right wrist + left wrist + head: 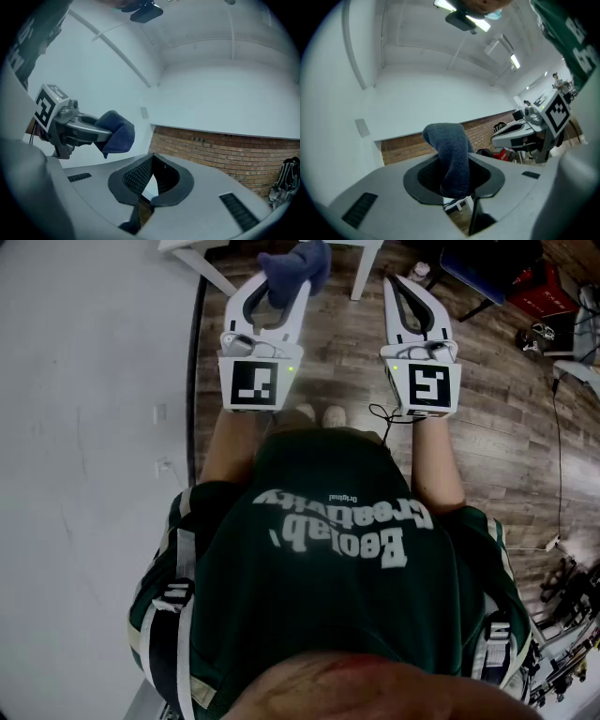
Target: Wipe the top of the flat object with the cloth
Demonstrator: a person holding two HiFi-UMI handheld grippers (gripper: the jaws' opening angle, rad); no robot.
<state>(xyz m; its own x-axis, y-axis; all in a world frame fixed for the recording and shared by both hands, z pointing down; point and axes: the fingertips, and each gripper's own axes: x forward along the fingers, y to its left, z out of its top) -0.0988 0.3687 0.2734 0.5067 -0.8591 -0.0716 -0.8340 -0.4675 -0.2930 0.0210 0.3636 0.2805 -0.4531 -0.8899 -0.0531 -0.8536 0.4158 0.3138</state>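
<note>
A dark blue cloth (294, 268) is bunched between the jaws of my left gripper (279, 279), which is shut on it and held out over the wooden floor. In the left gripper view the cloth (452, 157) stands up from the jaws and droops over them. My right gripper (395, 281) is beside it, level with it, shut with nothing in it. The right gripper view shows its pads (138, 176) closed together, and the left gripper with the cloth (115, 133) to its left. No flat object shows in any view.
A white wall (84, 427) runs along the left. White furniture legs (214, 273) stand at the top, just beyond the grippers. Red and dark gear (530, 287) and a cable (558, 456) lie on the wood floor at the right. A brick wall (225, 154) is ahead.
</note>
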